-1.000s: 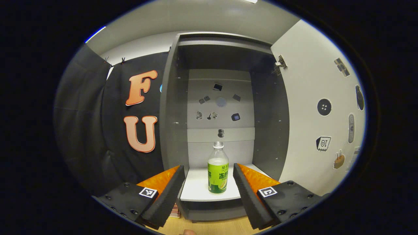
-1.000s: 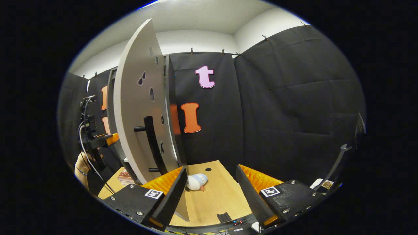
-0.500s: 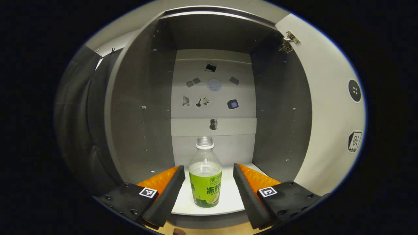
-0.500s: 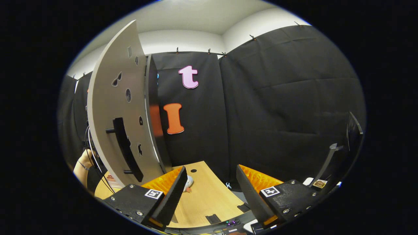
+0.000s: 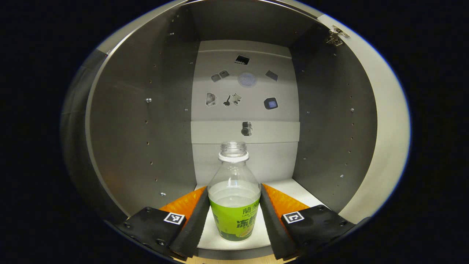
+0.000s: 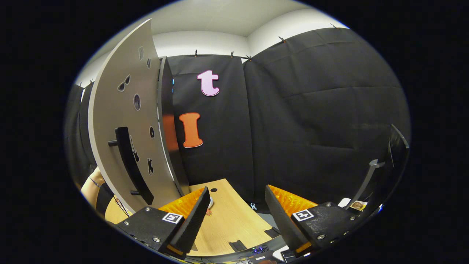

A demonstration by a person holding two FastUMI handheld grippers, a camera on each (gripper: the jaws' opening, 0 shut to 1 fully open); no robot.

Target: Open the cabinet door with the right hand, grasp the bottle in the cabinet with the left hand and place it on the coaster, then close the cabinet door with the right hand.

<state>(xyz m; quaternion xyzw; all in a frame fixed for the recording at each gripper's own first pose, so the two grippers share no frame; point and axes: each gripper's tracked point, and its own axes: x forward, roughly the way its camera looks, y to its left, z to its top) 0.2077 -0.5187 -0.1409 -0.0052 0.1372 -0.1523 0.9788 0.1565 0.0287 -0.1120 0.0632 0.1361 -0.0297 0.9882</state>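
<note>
Left gripper (image 5: 234,214) brackets the uncapped, part-filled drink bottle (image 5: 234,198) at 6 o'clock on the cabinet shelf (image 5: 256,233), fingers touching its label band; firm closure unconfirmed; thin, spillable: hold upright

I see a clear, glossy plastic bottle (image 5: 234,194) with a shiny printed label wrap standing on the cabinet (image 5: 146,121), whose panels look like smooth, matt laminate with small metal pins. From the right gripper view, the cabinet door (image 6: 124,124) shows the same smooth matt face with a matt bar handle (image 6: 130,165). The table (image 6: 231,223) has a pale wood-grain finish.
</note>
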